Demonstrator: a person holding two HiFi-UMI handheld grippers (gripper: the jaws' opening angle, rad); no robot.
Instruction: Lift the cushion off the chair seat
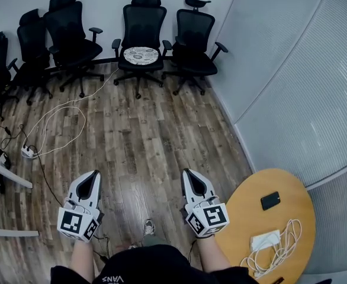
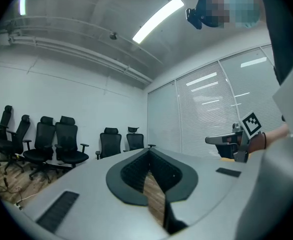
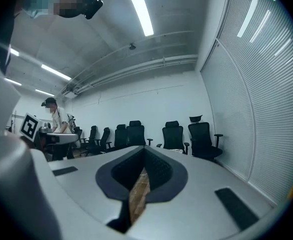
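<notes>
Head view, lowest in the frame: the person's forearms hold both tools level over the wooden floor (image 1: 138,135). The left gripper (image 1: 95,175) sits at lower left and the right gripper (image 1: 187,173) at lower centre. Each gripper view shows its jaws pressed together with nothing between them, only a sliver of floor through the slit. A round wooden worktop (image 1: 250,188) at lower right, just beside the right gripper, carries a black phone (image 1: 270,200), a white charger (image 1: 264,240) and a coiled white cable (image 1: 289,235). At mid left a power strip (image 1: 27,152) lies on the floor among looping cords. A row of black office chairs stands along the wall at the top of the frame. The patterned round cushion (image 1: 141,55) lies flat on the seat of the chair (image 1: 143,22) at upper centre, well apart from both grippers.
</notes>
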